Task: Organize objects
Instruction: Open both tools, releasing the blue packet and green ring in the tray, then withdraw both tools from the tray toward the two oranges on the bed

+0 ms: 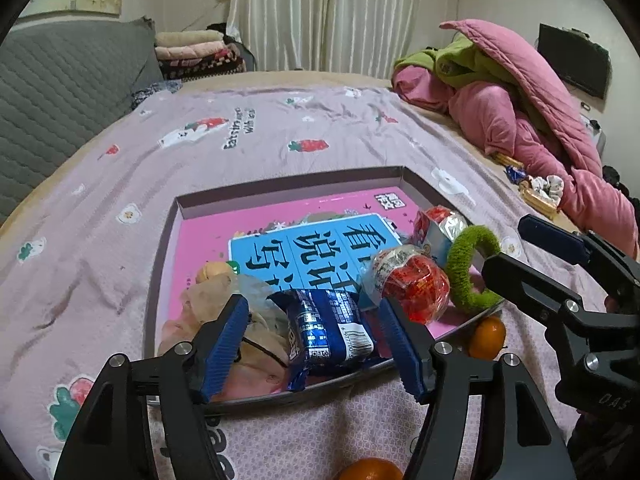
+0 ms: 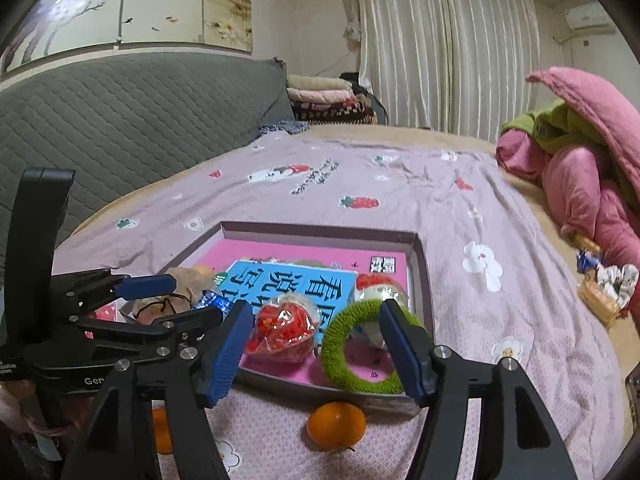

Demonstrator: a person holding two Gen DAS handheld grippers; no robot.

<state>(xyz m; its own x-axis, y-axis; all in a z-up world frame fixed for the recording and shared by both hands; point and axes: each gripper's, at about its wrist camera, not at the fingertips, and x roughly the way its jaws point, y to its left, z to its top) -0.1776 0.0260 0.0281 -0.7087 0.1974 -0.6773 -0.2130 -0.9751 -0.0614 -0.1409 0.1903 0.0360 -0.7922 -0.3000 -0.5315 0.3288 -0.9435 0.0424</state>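
A shallow grey tray (image 1: 288, 178) (image 2: 320, 229) lies on the lilac bedsheet with a pink and blue book inside. In the left wrist view my left gripper (image 1: 316, 340) stands open around a blue snack packet (image 1: 332, 332) that lies at the tray's near edge; neither pad touches it. My right gripper (image 2: 316, 344) is open too, straddling a green fuzzy ring (image 2: 340, 360) (image 1: 472, 268) that leans on the tray's near wall. Two red wrapped snacks (image 2: 280, 332) (image 1: 416, 288) lie beside the ring. Each view also catches the other gripper: the right gripper (image 1: 505, 246), the left gripper (image 2: 196, 296).
One tangerine (image 2: 336, 426) (image 1: 486, 338) sits on the sheet just outside the tray's near wall, another tangerine (image 1: 372, 470) closer to me. A crumpled beige bag (image 1: 208, 292) fills the tray's left corner. A pink duvet (image 1: 540, 128) and a wicker basket (image 2: 604, 292) lie right.
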